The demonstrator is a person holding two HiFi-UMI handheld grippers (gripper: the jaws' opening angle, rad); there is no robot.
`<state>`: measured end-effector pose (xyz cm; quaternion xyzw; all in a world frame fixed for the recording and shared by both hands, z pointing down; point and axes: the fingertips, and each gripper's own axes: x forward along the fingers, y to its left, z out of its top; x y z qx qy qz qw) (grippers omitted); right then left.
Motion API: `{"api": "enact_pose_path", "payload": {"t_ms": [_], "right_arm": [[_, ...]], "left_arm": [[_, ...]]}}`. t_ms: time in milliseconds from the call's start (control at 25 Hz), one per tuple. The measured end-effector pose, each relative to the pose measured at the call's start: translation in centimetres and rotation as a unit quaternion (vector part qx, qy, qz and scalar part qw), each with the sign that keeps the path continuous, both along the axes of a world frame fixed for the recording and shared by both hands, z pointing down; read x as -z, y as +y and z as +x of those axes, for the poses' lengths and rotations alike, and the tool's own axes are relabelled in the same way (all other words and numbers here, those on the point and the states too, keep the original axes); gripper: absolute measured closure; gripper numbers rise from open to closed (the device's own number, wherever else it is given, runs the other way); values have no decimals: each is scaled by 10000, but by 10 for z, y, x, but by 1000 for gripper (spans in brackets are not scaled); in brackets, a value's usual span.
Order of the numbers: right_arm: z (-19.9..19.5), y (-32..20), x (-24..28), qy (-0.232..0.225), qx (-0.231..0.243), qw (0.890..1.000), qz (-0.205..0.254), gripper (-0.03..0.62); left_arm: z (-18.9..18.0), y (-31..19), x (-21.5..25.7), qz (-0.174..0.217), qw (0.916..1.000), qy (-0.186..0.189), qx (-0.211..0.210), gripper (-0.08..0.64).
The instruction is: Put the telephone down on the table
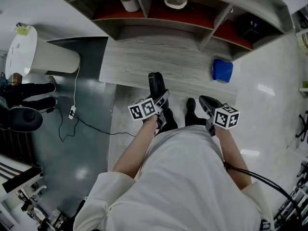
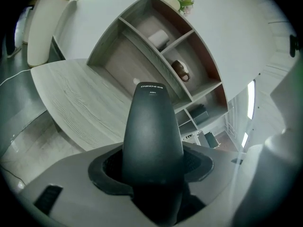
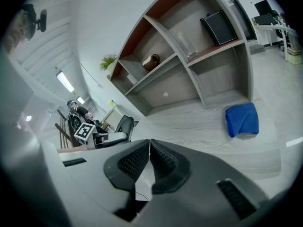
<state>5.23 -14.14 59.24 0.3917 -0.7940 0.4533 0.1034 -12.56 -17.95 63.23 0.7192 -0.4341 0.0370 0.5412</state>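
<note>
Clamped between the wide-set jaws of my left gripper (image 2: 152,170) was the black telephone (image 2: 152,126), its narrow end pointing away from me and held in the air at the near edge of the surface (image 1: 139,57). My right gripper (image 3: 149,161) carried nothing, its jaws pressed together. On the pale wood-grain surface lay a blue cloth (image 1: 223,70), off to my right. Behind it stood a curved shelf unit (image 1: 214,28) with a white cup (image 1: 129,0) and a bowl (image 1: 175,0) in separate compartments. Glossy floor (image 1: 269,95) lay beside the surface.
</note>
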Motion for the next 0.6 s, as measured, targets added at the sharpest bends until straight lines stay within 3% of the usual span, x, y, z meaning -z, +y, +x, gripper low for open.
{"api": "enact_pose_path", "payload": {"t_ms": [400,600], "right_arm": [[32,-27,-21,60,27,9996,-285,575],[38,-37,-29,80,132,9991,-401,575]], "left_arm": [[27,-49,-55,-284,9983,-464,-210,273],[38,-68,-93,-519,9941,-871,-381,273]]}}
